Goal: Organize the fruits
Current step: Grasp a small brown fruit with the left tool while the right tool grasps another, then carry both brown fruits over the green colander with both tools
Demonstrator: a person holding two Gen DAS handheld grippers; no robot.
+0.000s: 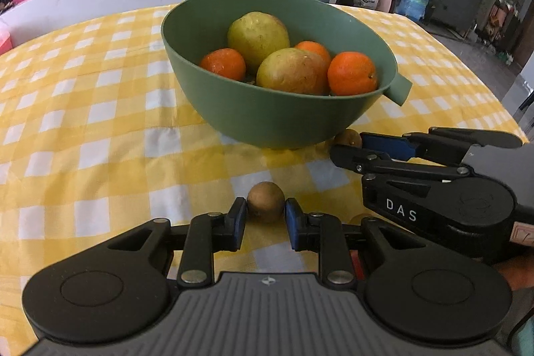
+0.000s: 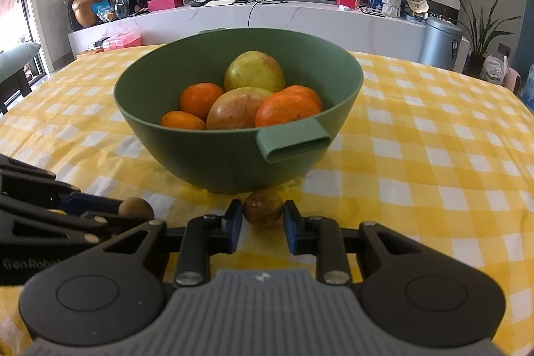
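A green bowl (image 1: 267,109) stands on the yellow checked tablecloth (image 1: 100,129), holding two pears (image 1: 258,35) and three oranges (image 1: 352,73). Nearer than the bowl, the left gripper (image 1: 266,214) brackets a small brown fruit (image 1: 266,202), its blue pads (image 1: 239,216) at either side. At the bowl's base, to the right, the right gripper (image 1: 353,145) reaches toward another small brown fruit (image 1: 348,138).

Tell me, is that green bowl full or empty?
Partly full: the green bowl holds oranges and two pears, piled below its rim.
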